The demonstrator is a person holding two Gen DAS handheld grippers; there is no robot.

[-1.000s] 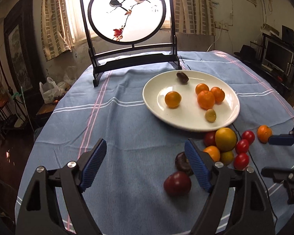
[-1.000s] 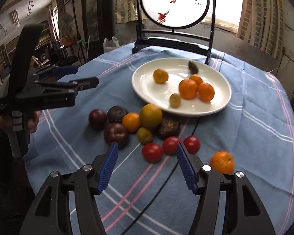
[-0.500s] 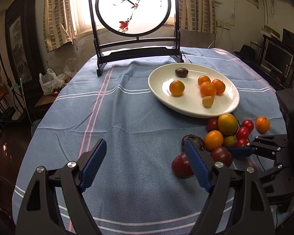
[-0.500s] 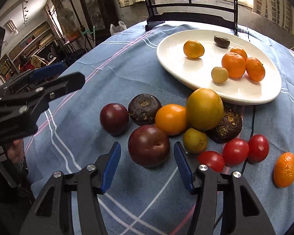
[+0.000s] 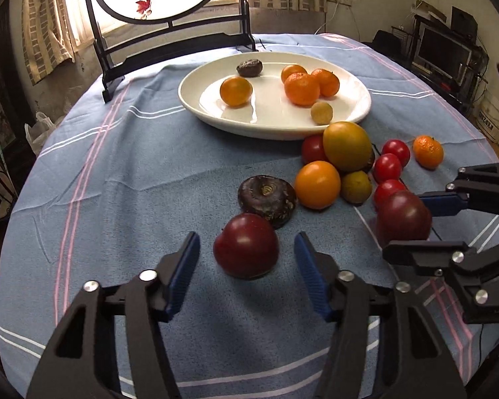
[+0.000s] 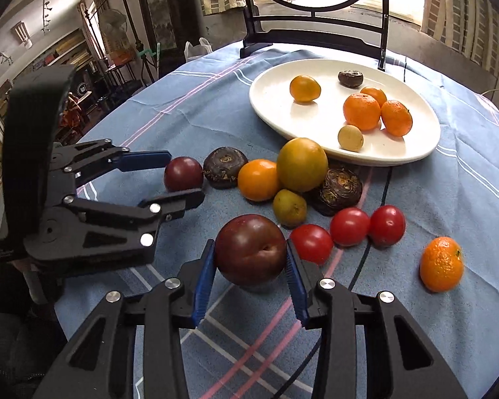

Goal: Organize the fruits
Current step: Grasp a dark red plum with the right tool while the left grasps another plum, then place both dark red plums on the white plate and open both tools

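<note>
A white plate holds oranges, a small yellow fruit and a dark fruit. Loose fruit lies in front of it on the blue cloth. My left gripper is open around a dark red plum, pads apart from it. My right gripper is shut on a second dark plum, which also shows in the left wrist view. Beside them lie a dark brown fruit, an orange, a large yellow-green fruit, red tomatoes and a mandarin.
A black stand with a round painted screen rises behind the plate. The round table's edge drops off at the left and front. A monitor and shelves stand at the far right.
Both grippers moved forward and down to the loose fruit. My right gripper closed on the nearer dark plum. My left gripper came around the other plum, jaws narrower than before.
</note>
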